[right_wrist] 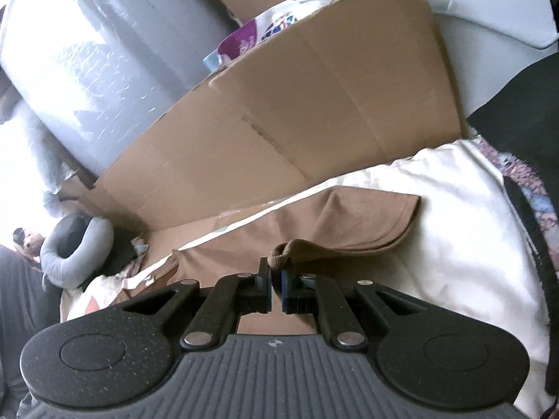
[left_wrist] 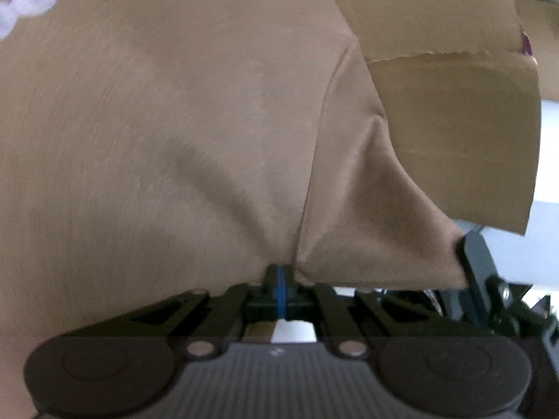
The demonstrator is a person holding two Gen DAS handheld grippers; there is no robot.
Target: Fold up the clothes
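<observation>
Between both hand-held grippers (left_wrist: 279, 276) (right_wrist: 276, 272), pinched brown garment (left_wrist: 174, 122) (right_wrist: 349, 216); no legible writing.

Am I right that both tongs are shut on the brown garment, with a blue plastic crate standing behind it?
Not the crate: the right wrist view shows a cardboard box behind the brown garment. Left tongs and right tongs both pinch it.

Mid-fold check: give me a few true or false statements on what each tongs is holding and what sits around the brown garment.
1. The left tongs is shut on the brown garment. True.
2. The right tongs is open and holds nothing. False: it pinches a rolled edge of the garment.
3. A cardboard box stands behind the garment. True.
4. The garment lies on a dark floor. False: it lies on a white sheet.
</observation>
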